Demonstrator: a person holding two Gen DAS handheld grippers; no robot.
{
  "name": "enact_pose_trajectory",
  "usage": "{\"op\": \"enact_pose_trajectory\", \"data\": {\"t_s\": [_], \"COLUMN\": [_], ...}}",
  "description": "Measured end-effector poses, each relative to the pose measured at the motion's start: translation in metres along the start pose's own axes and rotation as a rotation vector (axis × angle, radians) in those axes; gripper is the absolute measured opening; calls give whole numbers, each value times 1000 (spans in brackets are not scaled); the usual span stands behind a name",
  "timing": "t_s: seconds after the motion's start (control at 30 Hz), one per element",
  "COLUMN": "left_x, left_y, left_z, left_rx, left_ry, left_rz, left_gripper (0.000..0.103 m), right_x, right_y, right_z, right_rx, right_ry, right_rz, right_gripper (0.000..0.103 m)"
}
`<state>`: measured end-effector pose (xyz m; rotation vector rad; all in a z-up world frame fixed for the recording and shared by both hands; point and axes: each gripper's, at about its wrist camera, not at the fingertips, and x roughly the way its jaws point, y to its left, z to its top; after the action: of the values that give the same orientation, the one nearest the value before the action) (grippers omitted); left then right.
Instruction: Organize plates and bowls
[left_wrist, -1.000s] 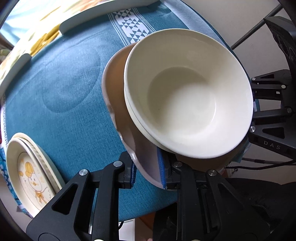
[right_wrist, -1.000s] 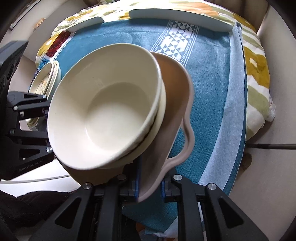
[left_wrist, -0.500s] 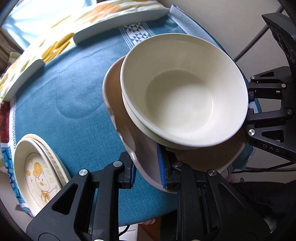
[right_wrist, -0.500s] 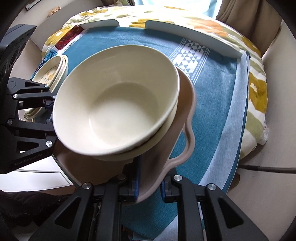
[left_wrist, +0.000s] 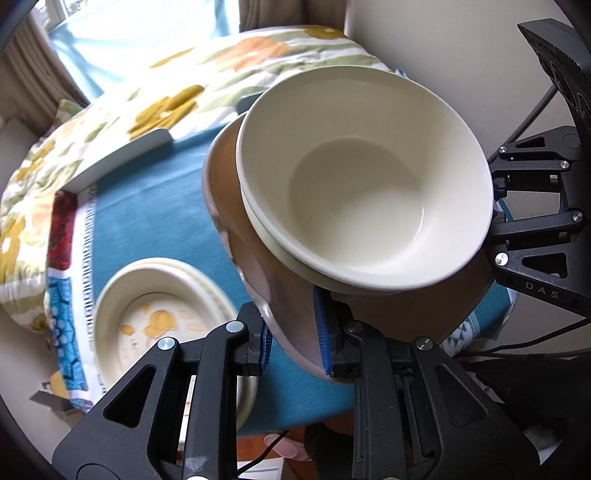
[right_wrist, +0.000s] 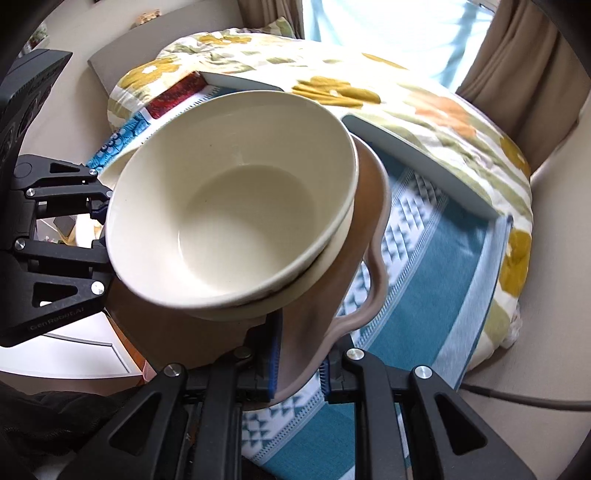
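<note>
Cream bowls (left_wrist: 364, 184) sit on a brown plate (left_wrist: 258, 266) clamped by both tools (left_wrist: 293, 341) (right_wrist: 299, 363).

Black angular left tool (left_wrist: 293, 345) and right tool (right_wrist: 297, 363): triangular cutouts, silver screws, blue ribbed pads (left_wrist: 320, 332), white lettering.

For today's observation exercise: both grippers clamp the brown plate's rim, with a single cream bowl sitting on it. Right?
Not quite: two nested cream bowls sit on the brown plate, as the right wrist view shows. Both the left gripper and right gripper do clamp its rim.
</note>
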<state>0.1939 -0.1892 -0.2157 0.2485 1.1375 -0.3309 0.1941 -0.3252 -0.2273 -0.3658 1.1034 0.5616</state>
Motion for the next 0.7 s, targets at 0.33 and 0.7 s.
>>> {"op": "enact_pose_trajectory", "data": {"t_s": [0.33,0.7], "left_x": [-31,-18], "left_y": [97,167], "left_z": [-46,-95], "left_rx": [-1,36], "left_ry": [16,72], "left_rz": [23,-22], "left_gripper": [18,18], "right_x": [14,48], "right_y": [88,166], "right_z": [48,67], "right_rx": [3,58], "right_ry": [-7,39], "right_rz": [25,24], "right_gripper": [15,15]}}
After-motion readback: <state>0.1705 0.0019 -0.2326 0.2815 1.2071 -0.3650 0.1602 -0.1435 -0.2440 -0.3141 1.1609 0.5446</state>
